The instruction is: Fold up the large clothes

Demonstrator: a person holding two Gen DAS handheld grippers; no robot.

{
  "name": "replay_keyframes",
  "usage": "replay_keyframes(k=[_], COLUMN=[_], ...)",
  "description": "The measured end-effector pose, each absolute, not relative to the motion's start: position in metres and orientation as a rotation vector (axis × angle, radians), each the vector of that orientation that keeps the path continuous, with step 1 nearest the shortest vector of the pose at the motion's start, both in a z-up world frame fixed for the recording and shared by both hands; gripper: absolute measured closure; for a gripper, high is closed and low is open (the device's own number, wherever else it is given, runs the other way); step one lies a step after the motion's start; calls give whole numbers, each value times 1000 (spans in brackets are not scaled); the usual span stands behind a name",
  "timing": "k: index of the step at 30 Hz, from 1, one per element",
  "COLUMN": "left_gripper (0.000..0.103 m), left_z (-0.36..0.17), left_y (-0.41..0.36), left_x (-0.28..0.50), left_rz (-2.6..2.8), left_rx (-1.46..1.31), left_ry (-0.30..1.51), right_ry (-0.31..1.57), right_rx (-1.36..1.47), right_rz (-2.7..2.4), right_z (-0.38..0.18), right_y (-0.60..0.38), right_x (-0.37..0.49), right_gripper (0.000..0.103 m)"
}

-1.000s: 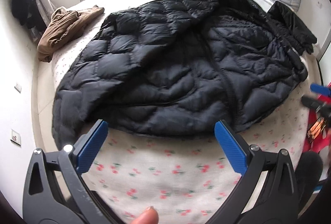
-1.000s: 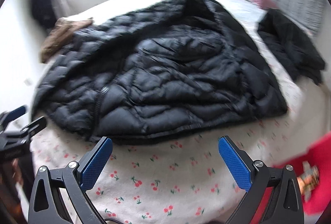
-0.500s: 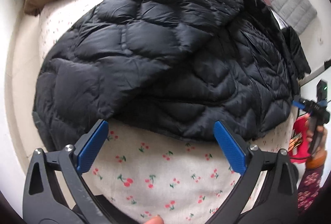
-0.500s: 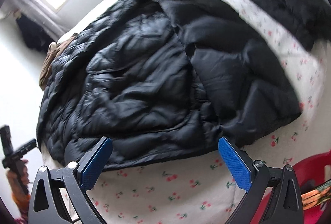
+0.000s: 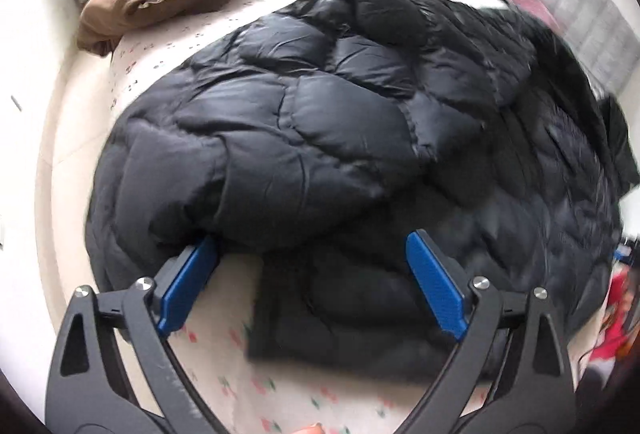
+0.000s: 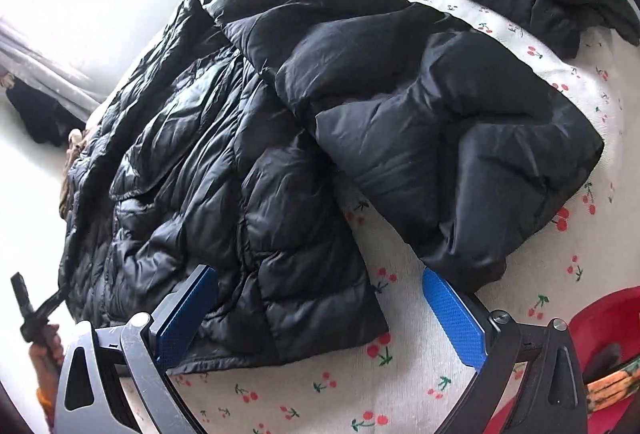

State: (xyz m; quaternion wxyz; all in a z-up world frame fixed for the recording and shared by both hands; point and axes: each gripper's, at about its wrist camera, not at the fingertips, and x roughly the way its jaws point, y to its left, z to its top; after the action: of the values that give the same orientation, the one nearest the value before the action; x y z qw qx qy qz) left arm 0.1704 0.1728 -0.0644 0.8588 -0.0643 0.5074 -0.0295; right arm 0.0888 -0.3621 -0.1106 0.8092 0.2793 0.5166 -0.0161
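Black puffer jacket (image 5: 304, 137) sprawls across cherry-print sheet (image 6: 400, 386).

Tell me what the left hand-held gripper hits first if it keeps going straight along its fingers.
Most likely the black puffer jacket: the left hand-held gripper, jaws closing, already straddles its near hem over the cherry-print bedsheet. Depth is unclear; one pad seems at the fabric.

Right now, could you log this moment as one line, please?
left gripper: closing, hem between jaws | right gripper: open at hem | black puffer jacket: unfolded on bed
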Motion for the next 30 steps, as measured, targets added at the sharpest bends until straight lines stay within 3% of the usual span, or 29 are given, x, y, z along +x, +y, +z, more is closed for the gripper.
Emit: replay_keyframes(k=[9, 12, 13, 14, 15, 16, 21, 26, 30], left_gripper=[8, 24, 34, 41, 57, 73, 86, 87, 86], left_z=[-78, -82, -83, -83, -81, -79, -48, -13, -16], left_y=[168, 157, 153, 147, 144, 141, 125, 125, 117], left_x=[166, 155, 154, 154, 155, 156, 151, 133, 116], left_rz=[-212, -326, -331, -330, -333, -341, -326, -348, -325], left_rx=[-172, -231, -228, -219, -220, -239, -235, -223, -103], left_ry=[1093, 1122, 1126, 1128, 1130, 1134, 1080, 1067, 1124], right_ry=[1029, 1004, 990, 972, 969, 987, 962, 948, 986], right_rx=[703, 729, 733, 736, 752, 785, 691, 585, 493], right_rz=[25, 10, 15, 33, 67, 97, 72, 83, 82], right_z=[-122, -119, -117, -116, -118, -121, -97, -49, -37], right_y=[-388, -393, -394, -393, -390, -388, -373, -359, -350], right_x=[81, 71, 68, 66, 67, 68, 52, 15, -9], right_gripper=[0, 0, 4, 25, 48, 83, 94, 96, 96])
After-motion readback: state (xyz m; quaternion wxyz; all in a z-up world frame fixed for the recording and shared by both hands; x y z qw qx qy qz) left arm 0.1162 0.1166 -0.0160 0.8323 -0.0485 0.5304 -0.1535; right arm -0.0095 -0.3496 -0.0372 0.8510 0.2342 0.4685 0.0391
